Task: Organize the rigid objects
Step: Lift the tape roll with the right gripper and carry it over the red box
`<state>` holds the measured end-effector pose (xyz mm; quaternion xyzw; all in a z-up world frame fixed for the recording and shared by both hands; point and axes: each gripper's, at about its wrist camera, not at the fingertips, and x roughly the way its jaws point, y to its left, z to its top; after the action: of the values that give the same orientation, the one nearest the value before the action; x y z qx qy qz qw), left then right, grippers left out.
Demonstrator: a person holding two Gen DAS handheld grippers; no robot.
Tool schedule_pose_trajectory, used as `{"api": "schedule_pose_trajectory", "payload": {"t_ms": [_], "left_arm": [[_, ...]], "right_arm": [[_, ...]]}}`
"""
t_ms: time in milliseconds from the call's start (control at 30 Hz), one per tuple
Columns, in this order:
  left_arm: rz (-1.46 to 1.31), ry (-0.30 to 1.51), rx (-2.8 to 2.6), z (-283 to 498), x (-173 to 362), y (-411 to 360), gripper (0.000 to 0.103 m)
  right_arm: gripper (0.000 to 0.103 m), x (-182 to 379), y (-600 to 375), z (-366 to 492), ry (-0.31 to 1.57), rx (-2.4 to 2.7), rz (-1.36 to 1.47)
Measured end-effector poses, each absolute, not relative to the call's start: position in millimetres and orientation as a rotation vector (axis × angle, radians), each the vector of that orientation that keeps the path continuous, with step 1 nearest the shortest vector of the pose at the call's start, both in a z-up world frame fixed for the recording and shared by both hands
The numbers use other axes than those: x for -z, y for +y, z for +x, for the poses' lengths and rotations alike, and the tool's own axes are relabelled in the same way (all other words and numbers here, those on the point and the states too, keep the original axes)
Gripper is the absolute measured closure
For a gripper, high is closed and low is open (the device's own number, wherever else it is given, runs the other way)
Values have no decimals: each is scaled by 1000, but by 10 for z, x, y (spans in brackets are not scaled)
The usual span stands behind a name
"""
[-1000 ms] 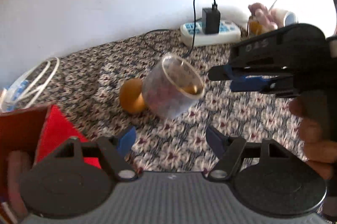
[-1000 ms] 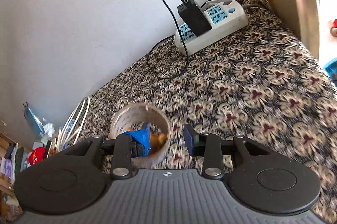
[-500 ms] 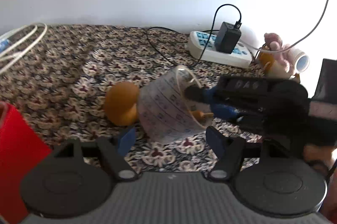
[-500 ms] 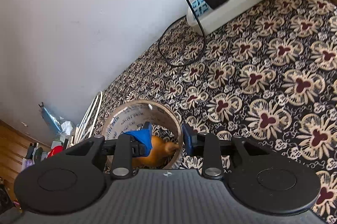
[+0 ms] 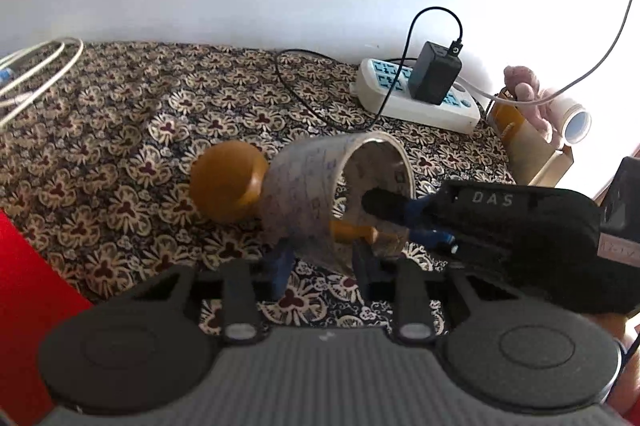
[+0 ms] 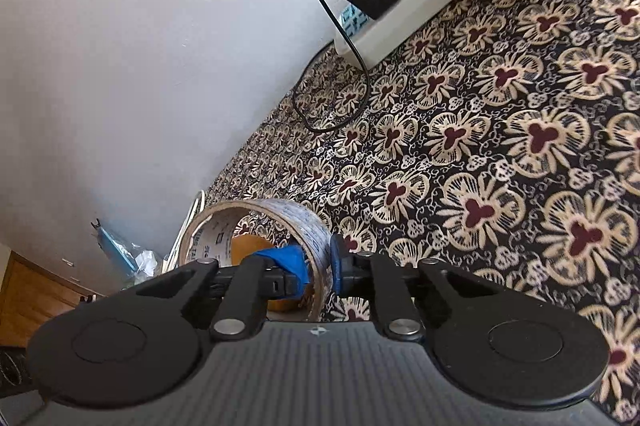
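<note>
A wide roll of clear tape (image 5: 308, 186) stands on edge on the floral cloth (image 5: 120, 154). A brown wooden gourd (image 5: 228, 182) lies against its far side, and its stem pokes through the roll's hole. My right gripper (image 6: 320, 266) is shut on the roll's wall (image 6: 304, 222), one finger inside and one outside; in the left wrist view it reaches in from the right (image 5: 404, 216). My left gripper (image 5: 322, 262) is closing from the front, the bottom of the roll between its pads, which touch both edges. The gourd (image 6: 248, 246) shows through the hole.
A white power strip (image 5: 416, 98) with a black charger (image 5: 436, 78) and its looped cord lies by the wall. A red box (image 5: 24, 286) stands at the near left. A white cable loop (image 5: 40, 66) lies far left. A cardboard box (image 5: 532, 154) sits at the right.
The right gripper has lowered the tape roll onto the cloth, over the gourd's stem. The left gripper's jaws have narrowed from wide apart to the roll's bottom edges.
</note>
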<state>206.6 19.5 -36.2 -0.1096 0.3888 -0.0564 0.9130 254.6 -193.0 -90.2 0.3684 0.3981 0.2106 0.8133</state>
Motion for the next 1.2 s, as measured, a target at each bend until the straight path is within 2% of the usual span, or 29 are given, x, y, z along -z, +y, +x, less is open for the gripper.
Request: {"api": "schedule_pose_trajectory", "payload": {"t_ms": [300, 733, 1200], "left_arm": [[-175, 776, 163, 1736, 119, 89, 82], [-83, 793, 235, 774, -28, 0, 83], [-5, 796, 193, -431, -32, 231, 85]], "right_arm": [[103, 656, -2126, 1898, 788, -431, 758], [103, 563, -2188, 843, 854, -434, 791], [103, 448, -1780, 80, 949, -544, 678]]}}
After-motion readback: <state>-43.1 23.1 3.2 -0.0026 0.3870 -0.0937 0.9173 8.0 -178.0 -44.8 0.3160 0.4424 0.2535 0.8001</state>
